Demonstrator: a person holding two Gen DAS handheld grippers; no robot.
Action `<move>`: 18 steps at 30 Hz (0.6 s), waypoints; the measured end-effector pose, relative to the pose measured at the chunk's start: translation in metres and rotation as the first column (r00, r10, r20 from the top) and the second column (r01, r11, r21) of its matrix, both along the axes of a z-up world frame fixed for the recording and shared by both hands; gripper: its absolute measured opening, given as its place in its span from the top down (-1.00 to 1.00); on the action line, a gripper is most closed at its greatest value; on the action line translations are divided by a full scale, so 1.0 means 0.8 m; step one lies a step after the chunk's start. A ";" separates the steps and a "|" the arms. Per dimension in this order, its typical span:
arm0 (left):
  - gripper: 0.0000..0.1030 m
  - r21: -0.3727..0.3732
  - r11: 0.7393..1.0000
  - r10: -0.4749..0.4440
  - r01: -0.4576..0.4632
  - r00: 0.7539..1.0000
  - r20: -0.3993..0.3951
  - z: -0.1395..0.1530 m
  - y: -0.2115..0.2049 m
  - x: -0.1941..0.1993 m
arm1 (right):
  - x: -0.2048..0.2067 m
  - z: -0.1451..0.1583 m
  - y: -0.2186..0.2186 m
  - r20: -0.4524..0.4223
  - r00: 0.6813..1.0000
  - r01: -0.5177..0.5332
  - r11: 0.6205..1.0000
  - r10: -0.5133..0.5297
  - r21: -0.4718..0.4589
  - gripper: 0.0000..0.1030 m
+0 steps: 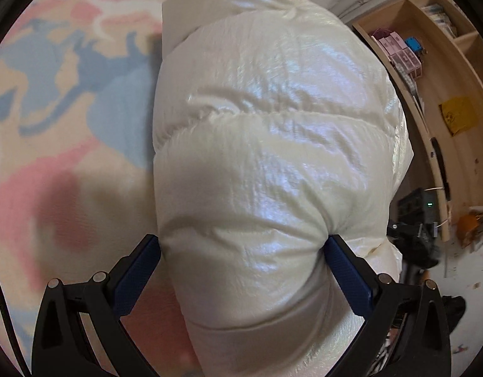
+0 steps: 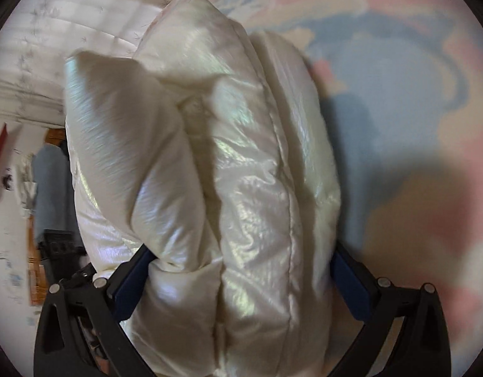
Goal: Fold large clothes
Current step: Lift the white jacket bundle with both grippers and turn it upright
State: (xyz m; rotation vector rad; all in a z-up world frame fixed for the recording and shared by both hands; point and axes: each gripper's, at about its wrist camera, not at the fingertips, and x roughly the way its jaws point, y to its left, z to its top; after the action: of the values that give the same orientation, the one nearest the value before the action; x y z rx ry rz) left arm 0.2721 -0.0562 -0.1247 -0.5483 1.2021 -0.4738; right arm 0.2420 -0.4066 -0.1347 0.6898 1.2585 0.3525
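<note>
Jacket, a glossy cream puffer, is held above a bedspread printed in pink and blue. Left gripper: jaws clamped on a bulging quilted section, both blue pads pressed into the fabric. Right gripper: jaws likewise clamped on a thick, bunched stack of layers. Folds run lengthwise up the right view; how many layers are caught is unclear. A wooden shelf stands beyond the jacket in the left view.
</note>
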 end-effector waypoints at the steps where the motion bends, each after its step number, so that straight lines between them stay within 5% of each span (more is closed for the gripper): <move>1: -0.99 -0.012 1.000 -0.004 0.004 1.000 -0.003 -0.002 0.001 0.001 | 0.001 -0.006 -0.003 -0.003 1.000 -0.003 1.000 0.004 0.024 -1.00; 9: -0.99 -0.201 0.979 0.008 -0.017 0.999 -0.047 -0.035 0.013 0.007 | 0.013 -0.038 -0.011 0.033 0.999 -0.024 0.977 0.018 0.210 -1.00; 15: -0.99 -0.222 0.974 0.047 -0.046 0.999 -0.005 -0.026 0.008 -0.003 | 0.014 -0.037 -0.001 0.108 0.994 -0.047 0.967 0.021 0.252 -0.97; 18: -0.96 -0.155 0.987 0.048 -0.037 0.996 0.069 -0.006 -0.002 -0.007 | 0.001 -0.020 0.011 0.171 0.985 -0.071 0.968 0.030 0.240 -0.52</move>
State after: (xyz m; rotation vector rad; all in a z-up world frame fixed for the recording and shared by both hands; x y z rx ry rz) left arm 0.2669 -0.0578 -0.1299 -0.6820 1.0879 -0.5486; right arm 0.2424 -0.3976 -0.1508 0.8216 1.0845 0.6039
